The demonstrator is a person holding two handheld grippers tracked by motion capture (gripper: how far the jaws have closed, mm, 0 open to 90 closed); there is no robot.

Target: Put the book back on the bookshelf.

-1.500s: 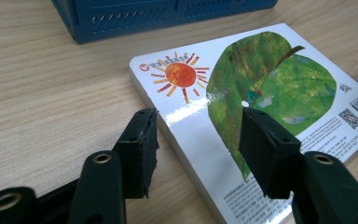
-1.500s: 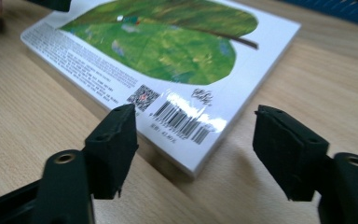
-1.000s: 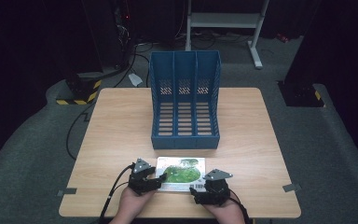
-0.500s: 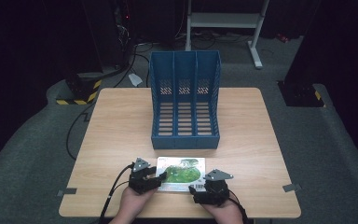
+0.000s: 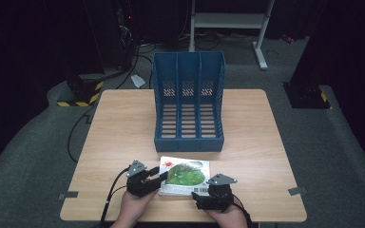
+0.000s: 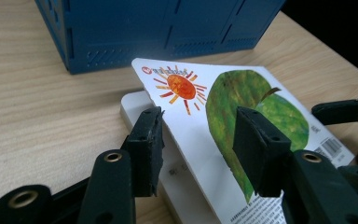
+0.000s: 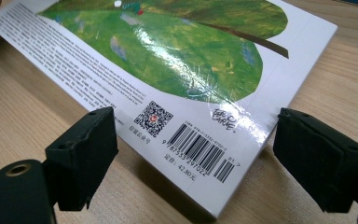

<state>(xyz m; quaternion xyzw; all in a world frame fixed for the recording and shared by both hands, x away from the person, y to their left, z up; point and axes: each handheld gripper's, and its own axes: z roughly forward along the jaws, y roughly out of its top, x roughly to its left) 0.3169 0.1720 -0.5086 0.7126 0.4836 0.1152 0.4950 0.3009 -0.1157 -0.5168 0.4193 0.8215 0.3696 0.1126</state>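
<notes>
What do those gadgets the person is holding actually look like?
Each hand holds a black tool, the left gripper and right gripper, with two blocky black jaws, brass-ringed holes and a grey three-cornered plate on top. A black cable trails from the left one. No sleeves visible.

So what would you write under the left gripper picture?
Left gripper, jaws open, lifting the picture book's cover near the blue file rack.

- I see the counter [image 5: 123,133] evenly lit from overhead, the room around it near black.
- Glare streaks the book's [image 7: 177,70] glossy cover at 4 o'clock; my near tools blur.
</notes>
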